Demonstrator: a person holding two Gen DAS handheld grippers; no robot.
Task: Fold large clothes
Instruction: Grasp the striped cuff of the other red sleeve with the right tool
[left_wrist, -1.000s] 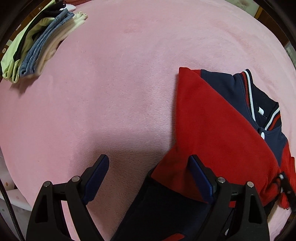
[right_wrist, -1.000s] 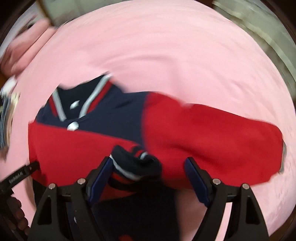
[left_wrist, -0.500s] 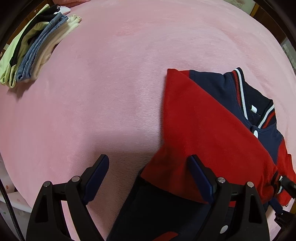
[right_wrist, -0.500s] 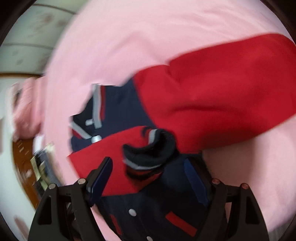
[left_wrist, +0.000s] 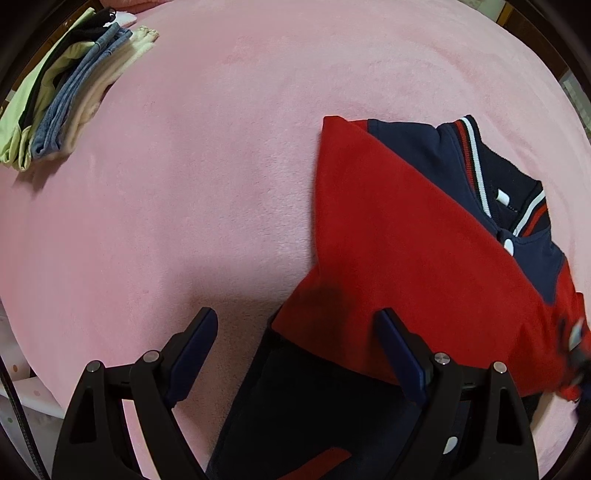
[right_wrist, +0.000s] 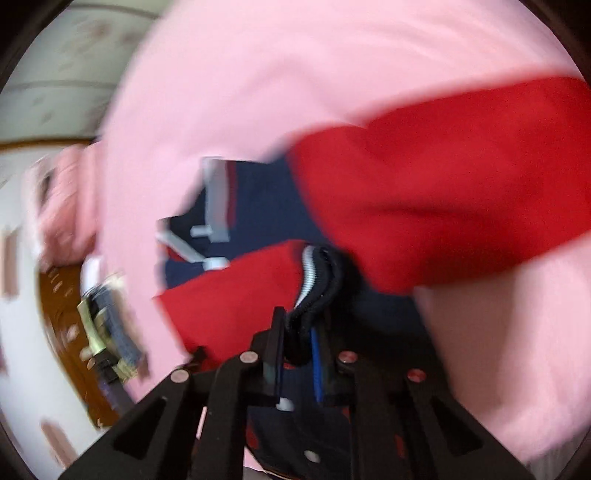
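Right now the pink bed (left_wrist: 229, 155) carries everything: the red-and-navy jacket (left_wrist: 399, 236) lies spread on it toward the right side of the left wrist view, collar away from the camera, with one red sleeve (left_wrist: 369, 221) already laid diagonally across the navy body. A stack of folded clothes (left_wrist: 62, 96) sits well apart at the far left corner of the bed, so the landing zone is not crowded. Second red sleeve (right_wrist: 461, 184) runs out flat to the right in the right wrist view; that view is motion-blurred, so fine detail is unreliable. Left hand-held gripper (left_wrist: 295, 350) hangs over the near edge of the jacket with jaws spread wide, nothing between the pads, not pinning fabric. Right hand-held gripper (right_wrist: 299, 339) is closing, and the striped knit cuff (right_wrist: 314, 280) sits between its jaws; it looks pinched already. My read of the step: the cuff grab for the next sleeve fold. To do it well: confirm both cuff layers are in the bite, not just the rib edge, before lifting. Lift only enough to clear the body, carry the cuff across, lay it parallel to the hem. Suggest the left unit come down on the folded sleeve so the drag doesn't undo it. Risk: knit cuff slipping from a shallow bite.
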